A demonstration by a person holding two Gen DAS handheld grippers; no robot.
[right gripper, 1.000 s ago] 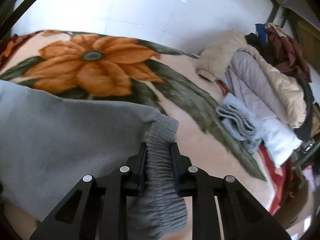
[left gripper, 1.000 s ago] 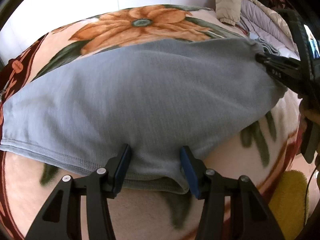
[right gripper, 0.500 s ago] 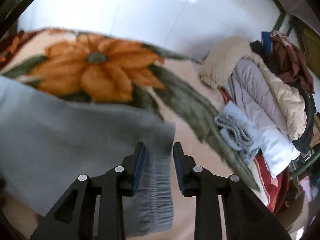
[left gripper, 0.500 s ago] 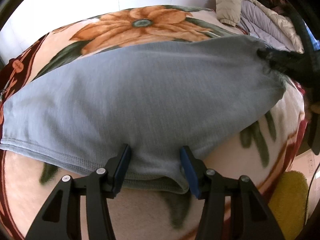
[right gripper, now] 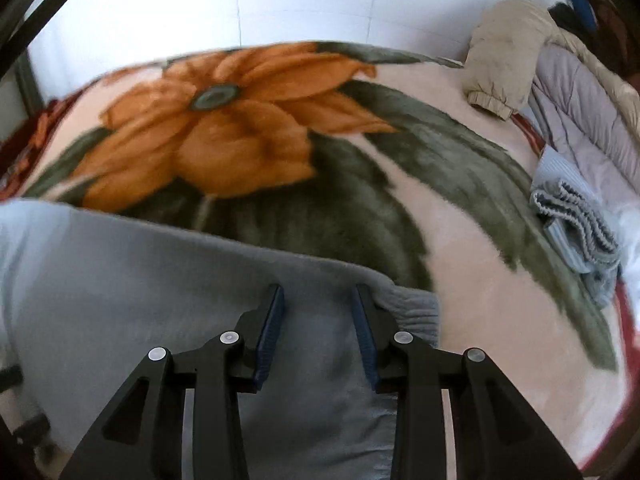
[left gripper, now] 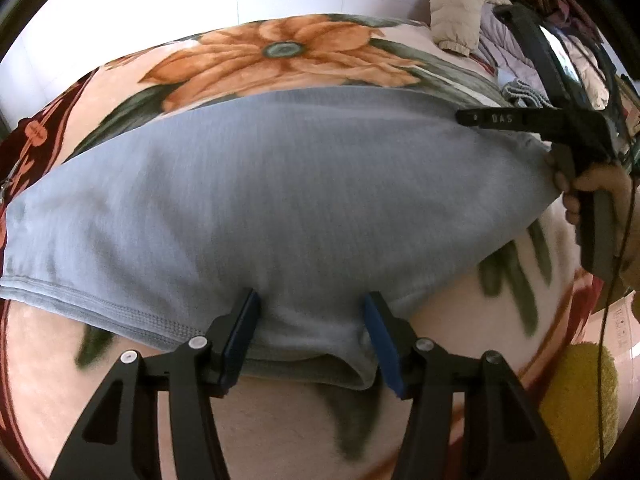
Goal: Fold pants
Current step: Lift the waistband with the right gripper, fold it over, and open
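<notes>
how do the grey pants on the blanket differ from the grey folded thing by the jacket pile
The pants lie spread wide across the floral blanket, under both open claws; the folded knit garment is a compact bundle at the blanket's edge beside the jackets. The pants look smooth with one ribbed cuff; the bundle is ribbed all over. Both are grey fabric.
</notes>
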